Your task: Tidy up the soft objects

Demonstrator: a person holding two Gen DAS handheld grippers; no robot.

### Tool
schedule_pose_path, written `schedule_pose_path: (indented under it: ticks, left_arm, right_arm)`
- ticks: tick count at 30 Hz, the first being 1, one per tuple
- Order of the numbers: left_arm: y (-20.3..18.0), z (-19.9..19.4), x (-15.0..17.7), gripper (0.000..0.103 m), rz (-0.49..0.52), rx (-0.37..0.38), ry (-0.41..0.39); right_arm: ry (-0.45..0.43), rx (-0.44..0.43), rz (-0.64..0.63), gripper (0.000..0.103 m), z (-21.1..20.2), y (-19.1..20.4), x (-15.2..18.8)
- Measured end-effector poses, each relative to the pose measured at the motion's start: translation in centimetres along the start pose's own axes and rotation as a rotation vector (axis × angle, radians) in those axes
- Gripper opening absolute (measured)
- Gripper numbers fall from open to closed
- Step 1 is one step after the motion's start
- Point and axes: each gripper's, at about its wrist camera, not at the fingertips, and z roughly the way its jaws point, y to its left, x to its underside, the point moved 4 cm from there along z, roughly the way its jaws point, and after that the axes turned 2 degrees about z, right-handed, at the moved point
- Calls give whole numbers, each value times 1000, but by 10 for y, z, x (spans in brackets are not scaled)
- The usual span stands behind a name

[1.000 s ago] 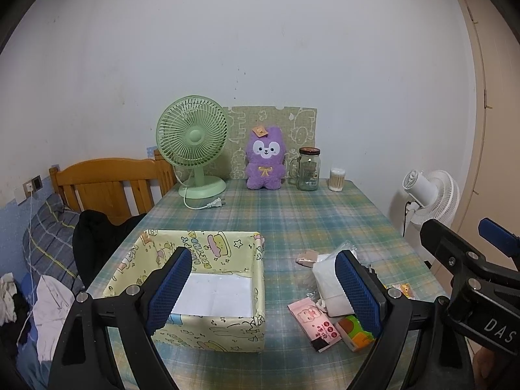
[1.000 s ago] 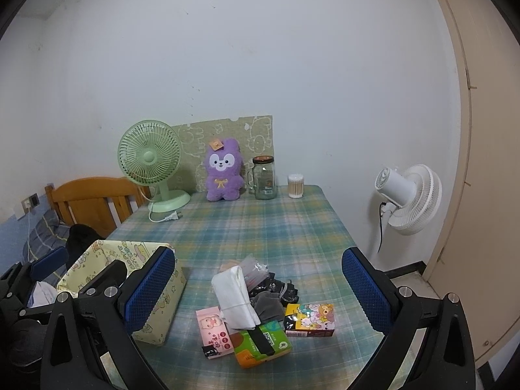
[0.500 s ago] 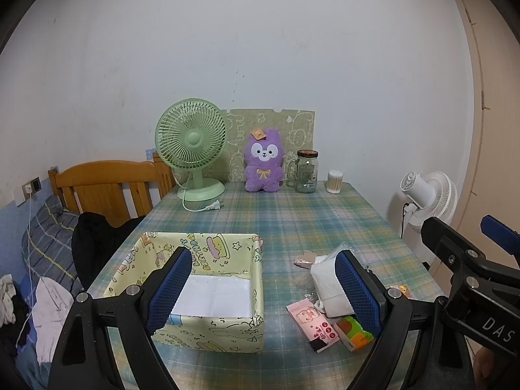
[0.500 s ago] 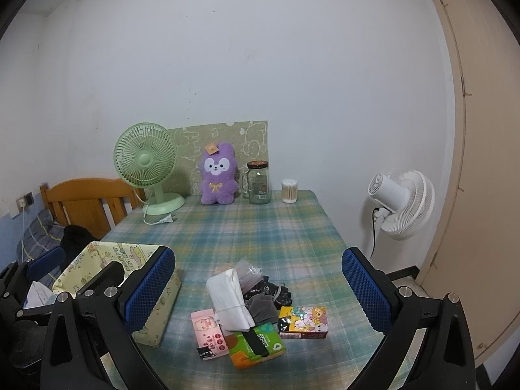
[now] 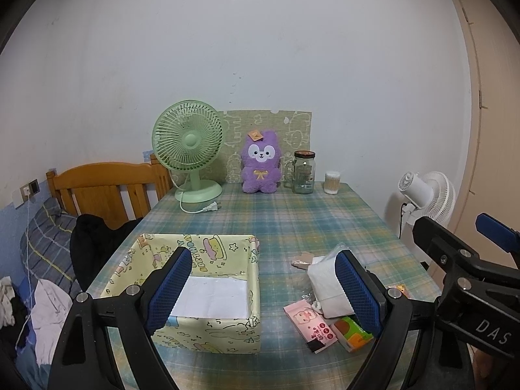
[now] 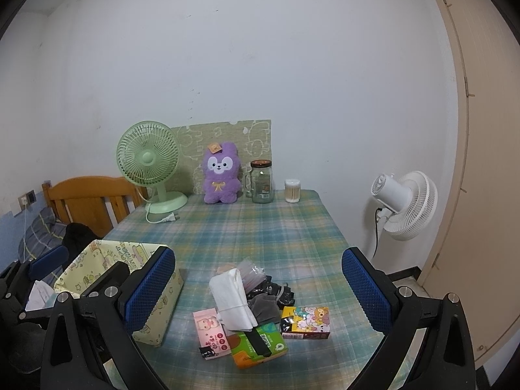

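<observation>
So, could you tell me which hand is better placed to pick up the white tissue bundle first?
Right: the right gripper frames the white tissue bundle between open fingers; the left gripper faces the box.

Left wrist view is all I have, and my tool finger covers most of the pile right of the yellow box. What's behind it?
Observer: The right wrist view shows grey and black cloth bunched against the white tissue bundle.
Operator: Anything further right?
Observer: A yellow cartoon pack lies flat beside the green pack.
Operator: Right tool state?
Observer: The right tool is open and empty.
</observation>
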Motion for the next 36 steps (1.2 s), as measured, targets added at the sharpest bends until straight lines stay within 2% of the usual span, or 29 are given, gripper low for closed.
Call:
schedule_pose_path:
  ticks: [18, 29, 36]
  left_arm:
    - [-23, 21, 12, 91, 5, 50, 23]
    - [-37, 45, 34, 91, -22, 54, 86]
    - [-51, 59, 49, 91, 6, 67, 123]
  right_arm:
    - [15, -3, -12, 103, 21, -5, 5]
    - [59, -27, -4, 103, 48, -22, 27]
    - [91, -27, 13, 103, 63, -33, 48]
